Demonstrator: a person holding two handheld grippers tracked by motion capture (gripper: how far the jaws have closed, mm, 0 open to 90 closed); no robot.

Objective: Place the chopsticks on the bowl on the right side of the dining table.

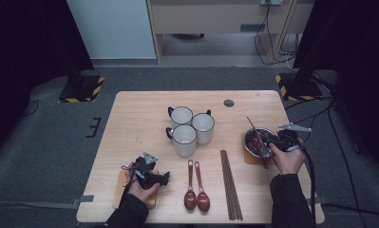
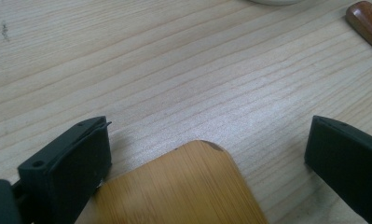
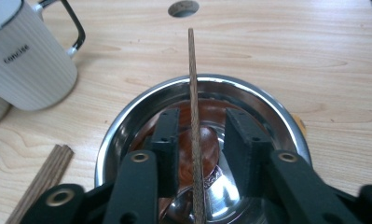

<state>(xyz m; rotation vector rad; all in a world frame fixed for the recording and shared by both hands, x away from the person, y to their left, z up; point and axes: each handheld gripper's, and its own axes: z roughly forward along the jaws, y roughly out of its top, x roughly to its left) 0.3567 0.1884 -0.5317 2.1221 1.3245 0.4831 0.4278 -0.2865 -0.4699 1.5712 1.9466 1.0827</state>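
Observation:
A steel bowl (image 1: 259, 137) stands on a bamboo coaster (image 1: 249, 156) at the table's right. Inside it lie a brown wooden spoon (image 3: 211, 140) and a single chopstick (image 3: 193, 84) that leans out over the far rim. My right gripper (image 3: 204, 123) reaches into the bowl, open, with the chopstick between its jaws near the left pad and a gap on the other side. At the front left, my left gripper (image 1: 164, 177) rests open, its jaws spread wide around the corner of a second bamboo coaster (image 2: 188, 186).
Three white mugs (image 1: 184, 139) cluster at the table's middle. Two wooden spoons (image 1: 196, 197) lie side by side near the front edge, with a bundle of chopsticks (image 1: 231, 185) to their right. A round cable hole (image 1: 229, 102) sits at the back.

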